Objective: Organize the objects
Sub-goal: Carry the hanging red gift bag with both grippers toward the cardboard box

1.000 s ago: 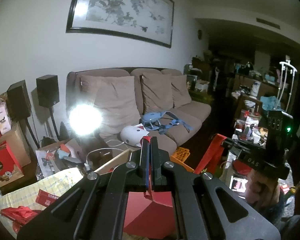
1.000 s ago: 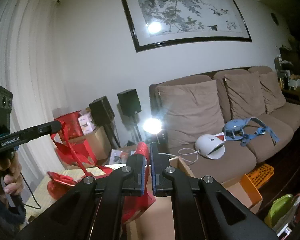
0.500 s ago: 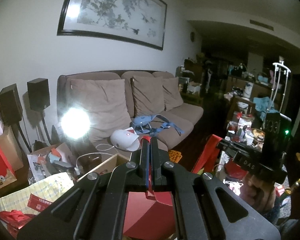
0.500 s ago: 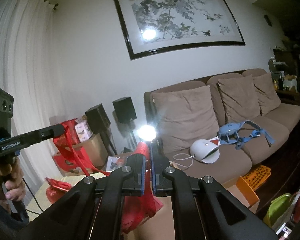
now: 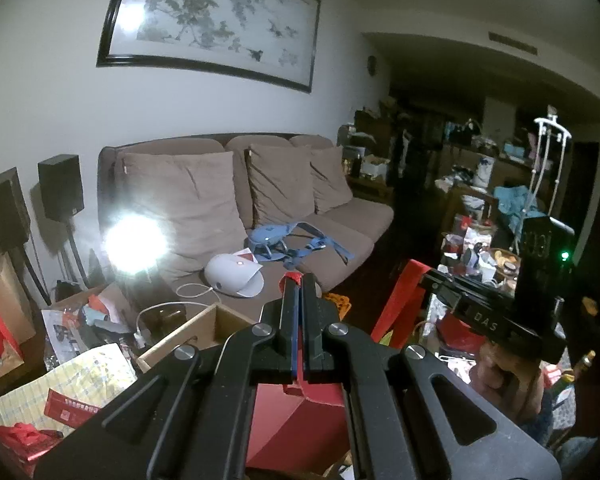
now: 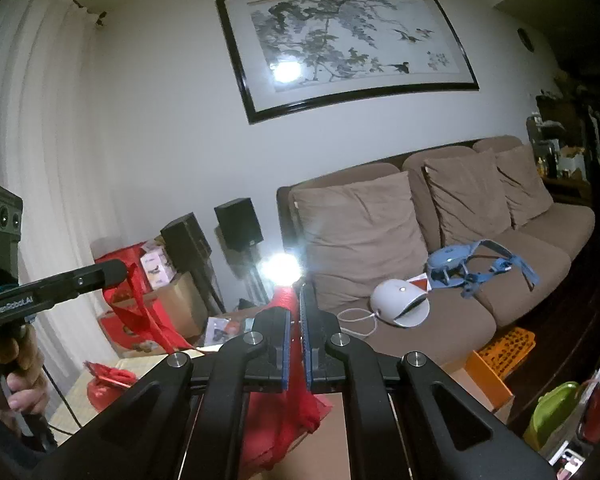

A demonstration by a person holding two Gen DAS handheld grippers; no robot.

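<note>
Each fisheye camera is sitting just behind its own gripper's fingers and looking forward along them, slightly downward, toward the brown sofa (image 5: 260,216) against the white wall. The left wrist view is facing the sofa from its left end and taking in the dark room beyond, while the right wrist view is facing the framed painting (image 6: 352,44) more squarely. Both are sharing the sofa, painting and speakers (image 6: 238,224), from across the room.

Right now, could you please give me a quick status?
Left gripper shut on red bag. Right gripper shut on red fabric. Nothing blocking.
</note>
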